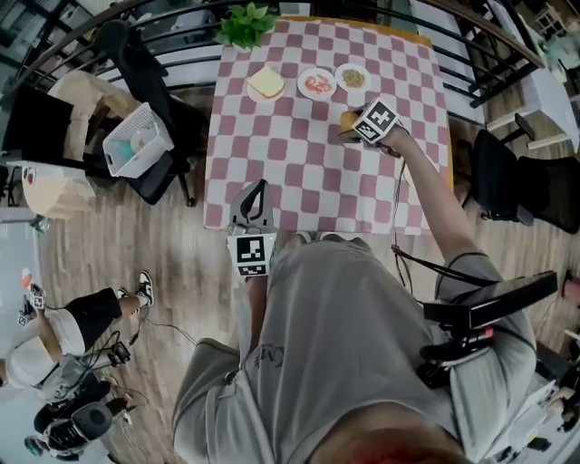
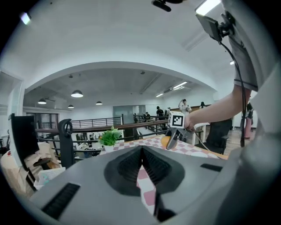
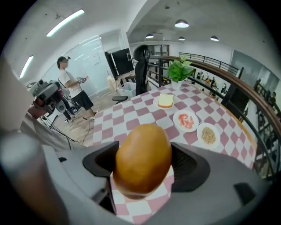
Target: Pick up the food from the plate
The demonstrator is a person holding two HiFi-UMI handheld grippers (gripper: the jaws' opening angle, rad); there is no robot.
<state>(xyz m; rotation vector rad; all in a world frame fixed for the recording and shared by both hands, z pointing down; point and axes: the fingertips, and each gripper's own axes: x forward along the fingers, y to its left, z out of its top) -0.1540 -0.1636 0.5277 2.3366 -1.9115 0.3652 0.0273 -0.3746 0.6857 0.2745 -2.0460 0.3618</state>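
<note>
A golden-brown bun is clamped between the wide-set jaws of my right gripper, lifted above the pink-checked table. From the head view the right gripper hovers over the table's right half with the bun at its tip. Behind it stand a white plate of red slices, a plate of grains and a bread slice with cheese. My left gripper hangs at the table's near edge, jaws shut together and holding nothing.
A potted green plant stands at the table's far edge. A black office chair and a white basket are to the left, another dark chair to the right. A person sits on the floor at lower left.
</note>
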